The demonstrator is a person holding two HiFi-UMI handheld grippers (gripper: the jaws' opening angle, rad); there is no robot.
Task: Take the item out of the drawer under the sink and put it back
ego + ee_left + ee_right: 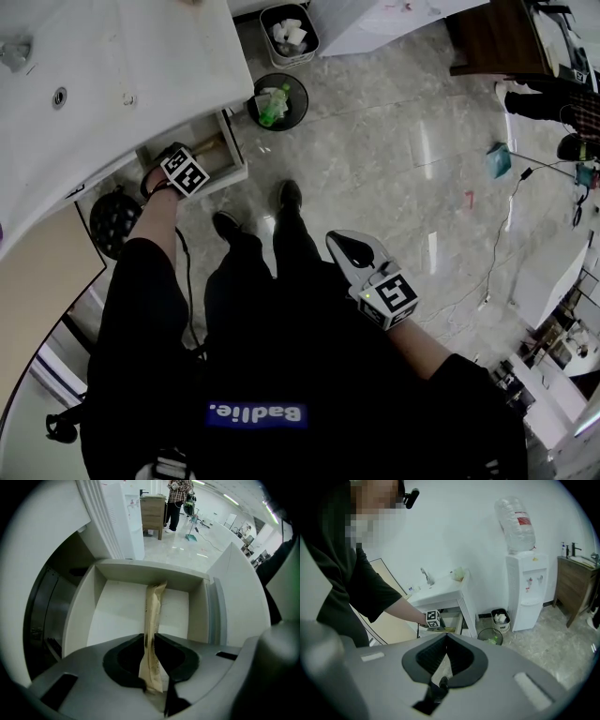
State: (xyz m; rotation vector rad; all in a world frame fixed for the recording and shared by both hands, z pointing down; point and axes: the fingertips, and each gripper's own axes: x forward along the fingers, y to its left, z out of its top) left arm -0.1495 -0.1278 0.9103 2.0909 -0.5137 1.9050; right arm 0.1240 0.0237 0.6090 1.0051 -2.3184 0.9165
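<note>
While the drawer (117, 613) stands open, left hand-held gripper (151, 638) pinches packet (154, 604).

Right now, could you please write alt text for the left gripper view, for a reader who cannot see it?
The left gripper is shut on a flat tan paper packet, held on edge in front of the open white drawer. Beyond the drawer lie a pale glossy floor and a person standing far off.
</note>
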